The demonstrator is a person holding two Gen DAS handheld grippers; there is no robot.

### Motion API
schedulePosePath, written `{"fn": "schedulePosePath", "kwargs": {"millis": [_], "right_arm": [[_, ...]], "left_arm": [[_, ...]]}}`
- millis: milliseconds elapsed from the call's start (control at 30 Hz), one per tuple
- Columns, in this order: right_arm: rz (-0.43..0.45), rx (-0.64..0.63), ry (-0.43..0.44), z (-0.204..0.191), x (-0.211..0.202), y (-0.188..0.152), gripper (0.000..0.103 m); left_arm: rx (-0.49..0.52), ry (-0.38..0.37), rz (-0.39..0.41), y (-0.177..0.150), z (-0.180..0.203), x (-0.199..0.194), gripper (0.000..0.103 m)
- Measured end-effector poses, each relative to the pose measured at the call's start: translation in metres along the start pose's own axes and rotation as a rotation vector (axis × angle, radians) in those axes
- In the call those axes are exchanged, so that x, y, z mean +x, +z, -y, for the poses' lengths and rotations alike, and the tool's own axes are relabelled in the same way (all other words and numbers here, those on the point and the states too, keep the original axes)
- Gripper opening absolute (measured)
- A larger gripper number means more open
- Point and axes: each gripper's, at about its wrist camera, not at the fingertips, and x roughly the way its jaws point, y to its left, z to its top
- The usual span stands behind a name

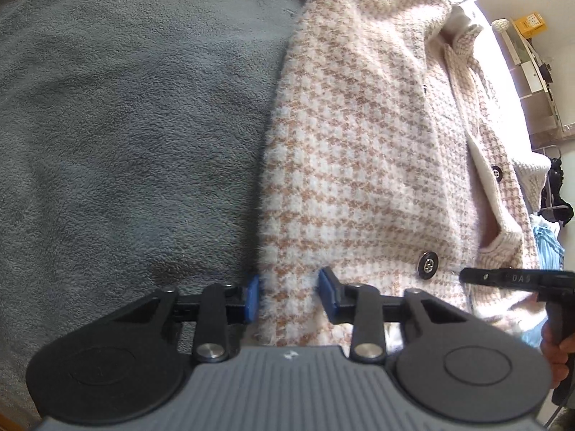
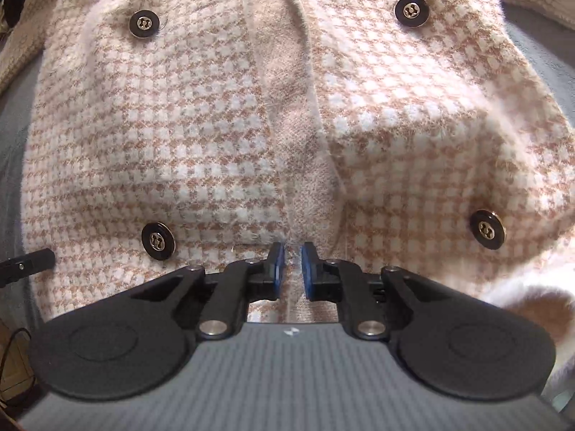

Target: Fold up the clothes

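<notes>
A pink-and-tan houndstooth jacket is spread, front side up, on a grey fleece blanket; in the left wrist view its long axis is seen running from near to far, with the collar at the far end and the hem nearest the tongs. The left tongs are set astride the jacket's left side edge near the hem; the fuzzy edge lies between the blue pads, yet a gap is seen on either side, so they are judged released, not yet clenched. The right tongs are pointed down over the front opening, between the two lower buttons; the pads are almost together with a sliver of placket between them; whether the cloth is actually pinched cannot be told. The left hand is judged nearer the side edge, so a fold across the long axis, towards the right, is likely led from there.
</notes>
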Motion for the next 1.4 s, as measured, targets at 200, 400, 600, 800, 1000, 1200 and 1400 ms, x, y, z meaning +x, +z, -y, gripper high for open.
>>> {"fn": "schedulePosePath", "kwargs": {"millis": [200,400,600,800,1000,1200,1400], "right_arm": [[0.263,-0.119,0.011,-0.066,-0.063,0.040,0.044],[0.296,-0.373,0.255,-0.125,-0.064,0.132,0.064],[0.140,-0.659,0.128,-0.174,-0.022,0.140,0.047],[0.177,-0.541,0.213,-0.132,-0.060,0.147,0.005],[0.169,-0.678,0.289,-0.160,-0.050,0.133,0.006],[0.117,-0.623,0.246,-0.192,0.010,0.128,0.019],[0.194,-0.472,0.325,-0.157,-0.035,0.124,0.057]], "left_arm": [[0.164,0.084,0.106,-0.013,0.029,-0.004,0.016],[0.265,0.113,0.218,-0.038,0.078,-0.023,0.012],[0.367,0.023,0.348,-0.068,0.131,-0.074,0.011],[0.346,-0.092,0.417,-0.075,0.132,-0.102,0.010],[0.226,-0.071,0.366,-0.078,0.091,-0.113,0.010],[-0.101,-0.078,0.163,-0.055,0.011,-0.055,0.011],[-0.208,-0.167,0.080,-0.045,-0.020,-0.053,0.029]]}}
